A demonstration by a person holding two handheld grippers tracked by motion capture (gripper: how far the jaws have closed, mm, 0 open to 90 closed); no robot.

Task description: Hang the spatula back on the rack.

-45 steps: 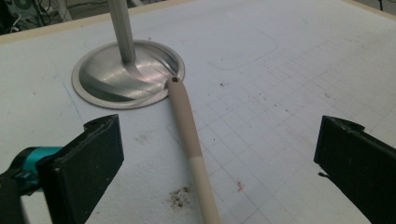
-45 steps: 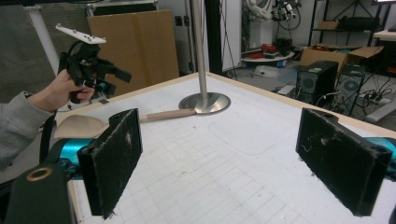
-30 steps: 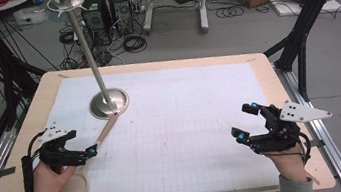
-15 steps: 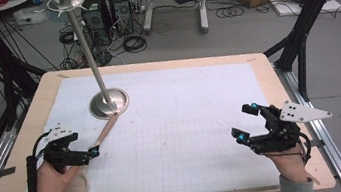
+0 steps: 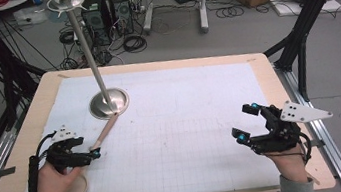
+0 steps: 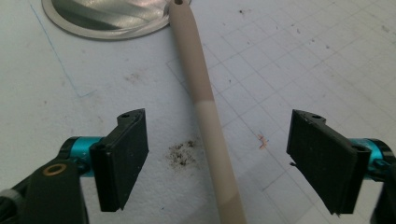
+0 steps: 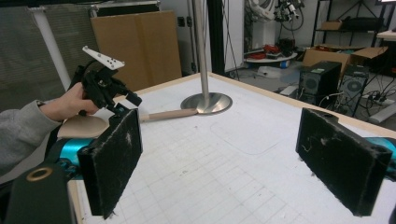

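From the high view, my left gripper (image 5: 97,153) sits at the near left of the table (image 5: 266,70), its tips straddling the handle of a wooden spatula (image 5: 105,134) that lies flat on the white gridded sheet (image 5: 182,124); the handle's far end touches the round base of the metal stand (image 5: 109,103), and the broad blade lies under my left hand (image 5: 51,181). My right gripper (image 5: 248,123) rests at the near right, well apart from the spatula, its jaws spread with nothing between them. In the left gripper view, the spatula handle (image 6: 210,121) runs up between my two black jaws toward the stand base (image 6: 107,18); the jaws have just been closing in on it, yet a gap remains on each side, so I have no grip on it. In the right gripper view, my jaws stand wide and empty, and beyond them I see the left gripper (image 7: 121,100) over the spatula (image 7: 166,114) beside the stand (image 7: 205,100).
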